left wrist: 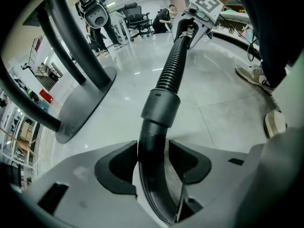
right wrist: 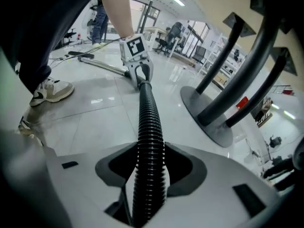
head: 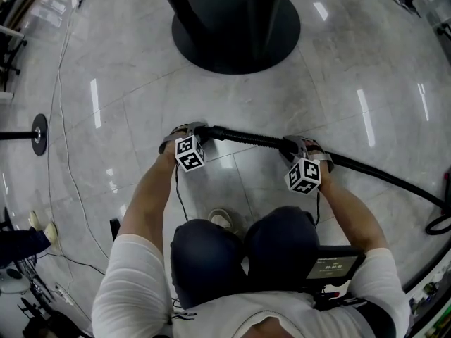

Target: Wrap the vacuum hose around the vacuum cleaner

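Observation:
A black vacuum hose (head: 366, 166) lies stretched across the grey floor in front of me, its right part running off toward the right edge. My left gripper (head: 198, 129) is shut on the hose's smooth end cuff (left wrist: 153, 141), which fills the gap between its pads. The ribbed part (left wrist: 173, 68) leads from there to my right gripper (left wrist: 191, 30). My right gripper (head: 300, 146) is shut on the ribbed hose (right wrist: 149, 141), both pads touching it. In the right gripper view the left gripper (right wrist: 141, 75) holds the far end. I cannot see the vacuum cleaner's body.
A black round base (head: 211, 44) with two slanted black posts stands just beyond the hose. Thin cables (head: 65, 139) trail over the floor at left, near a small stand base (head: 39, 134). A long tube (right wrist: 97, 63) lies on the floor behind. My shoe (head: 221, 220) is below the hose.

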